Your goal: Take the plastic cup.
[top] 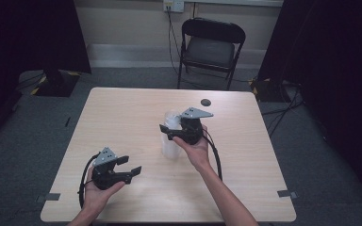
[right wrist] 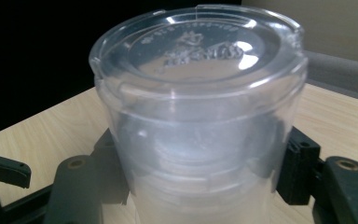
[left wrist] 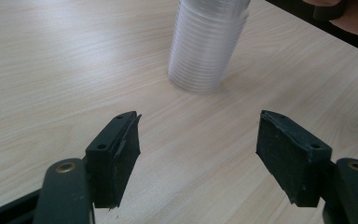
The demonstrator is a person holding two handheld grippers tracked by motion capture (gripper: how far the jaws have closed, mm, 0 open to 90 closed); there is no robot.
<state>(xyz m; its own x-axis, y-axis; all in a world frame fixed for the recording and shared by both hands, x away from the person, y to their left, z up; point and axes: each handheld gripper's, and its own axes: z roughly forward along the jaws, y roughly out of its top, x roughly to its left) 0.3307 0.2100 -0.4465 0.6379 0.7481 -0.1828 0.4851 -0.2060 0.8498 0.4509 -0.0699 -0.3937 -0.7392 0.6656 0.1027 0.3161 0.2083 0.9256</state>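
A stack of clear plastic cups (top: pixel 171 143) stands upside down near the middle of the light wood table (top: pixel 122 113). My right gripper (top: pixel 169 128) reaches in from the right at the top of the stack. In the right gripper view its jaws sit on either side of the top cup (right wrist: pixel 200 107), with the pads against its walls; the right gripper (right wrist: pixel 200 172) is shut on it. My left gripper (top: pixel 131 165) is at the front left, apart from the stack. Its jaws stand wide open with nothing between them, and the left gripper (left wrist: pixel 198 154) faces the foot of the stack (left wrist: pixel 207 46).
A small dark disc (top: pixel 206 101) lies on the table behind the stack. A black folding chair (top: pixel 210 47) stands beyond the far edge. Dark curtains hang at both sides, and cables run over the floor at the right.
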